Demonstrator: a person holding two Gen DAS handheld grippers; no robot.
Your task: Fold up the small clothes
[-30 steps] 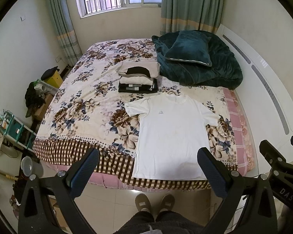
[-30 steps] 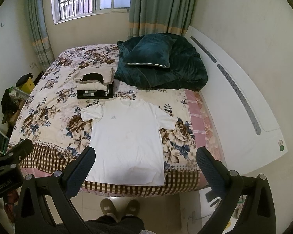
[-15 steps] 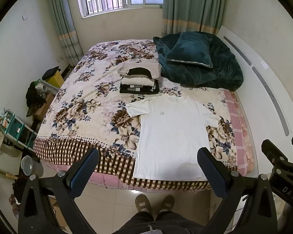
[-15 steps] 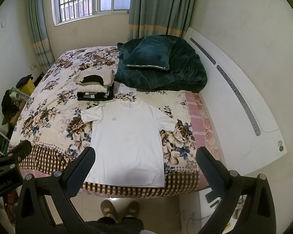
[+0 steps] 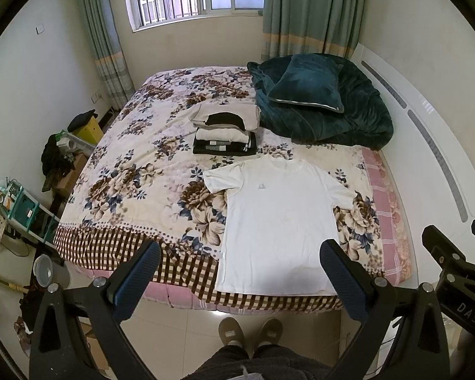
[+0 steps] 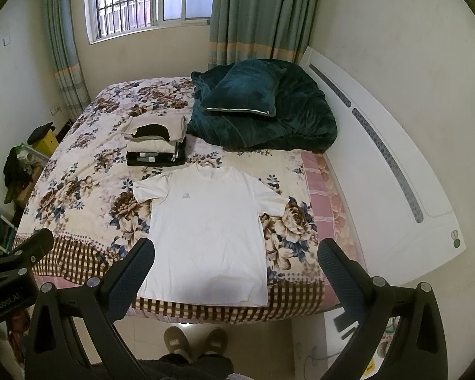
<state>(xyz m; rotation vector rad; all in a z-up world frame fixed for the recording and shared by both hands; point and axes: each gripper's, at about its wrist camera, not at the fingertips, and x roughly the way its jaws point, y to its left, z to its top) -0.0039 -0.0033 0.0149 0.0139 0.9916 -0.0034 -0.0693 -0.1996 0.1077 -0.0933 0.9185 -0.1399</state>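
A white T-shirt (image 5: 278, 221) lies flat and face up on the floral bed, hem at the near edge; it also shows in the right wrist view (image 6: 205, 234). A stack of folded clothes (image 5: 226, 131) sits just beyond its collar, also seen in the right wrist view (image 6: 156, 144). My left gripper (image 5: 240, 272) is open and empty, held above the floor in front of the bed's near edge. My right gripper (image 6: 234, 269) is open and empty at the same distance, to the right of the left one.
A dark green quilt with a pillow (image 5: 319, 107) is heaped at the bed's far right. A white headboard panel (image 6: 389, 171) runs along the right side. Shelves and clutter (image 5: 22, 202) stand left of the bed. My slippered feet (image 5: 250, 332) stand on the tiled floor.
Both grippers have drawn back and up slightly, so the bed sits a little lower and farther in both views. Nothing on the bed has moved.
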